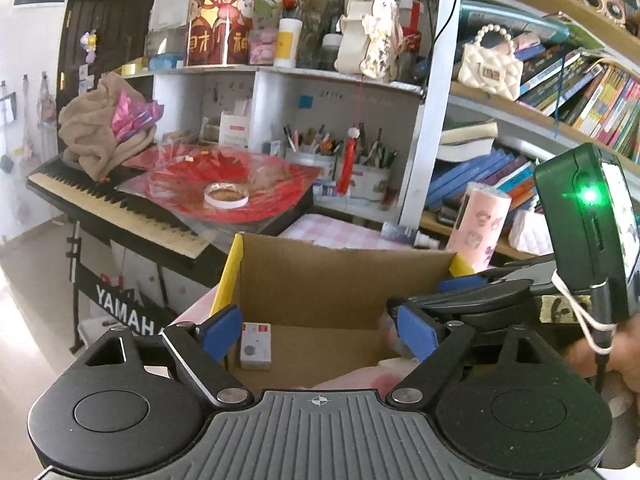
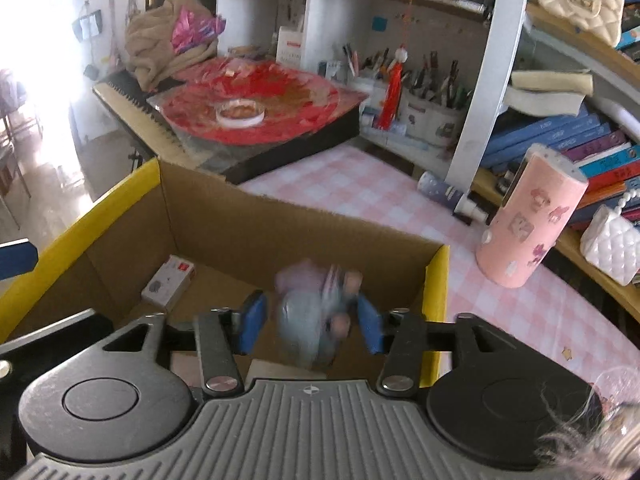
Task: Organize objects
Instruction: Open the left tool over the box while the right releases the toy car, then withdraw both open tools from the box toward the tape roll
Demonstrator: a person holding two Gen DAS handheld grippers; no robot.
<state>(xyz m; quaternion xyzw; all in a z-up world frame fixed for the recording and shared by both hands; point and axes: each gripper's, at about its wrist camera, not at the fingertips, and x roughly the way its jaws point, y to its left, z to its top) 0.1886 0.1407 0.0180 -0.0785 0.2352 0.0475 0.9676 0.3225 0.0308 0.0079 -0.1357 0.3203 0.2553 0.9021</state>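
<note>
Since the blurred pastel toy (image 2: 316,312) sits dead ahead between my right tool's (image 2: 310,322) parted pads, untouched and dropping into the cardboard box (image 2: 304,236), I judge it released. Long axis: can't tell. Left tool (image 1: 318,330) is spread wide, empty, over the same box beside a small white carton (image 1: 256,346). Box stands on the pink-checked desk (image 2: 360,184); keyboard (image 1: 116,208) and bookshelves beyond.

Daylight floods in from the left of both frames, blown out to white glare at the left edge of the right wrist view. Fisheye lenses bend the shelves (image 1: 532,112) at the edges. A small toy (image 2: 316,312) at lower centre is smeared by motion blur.
</note>
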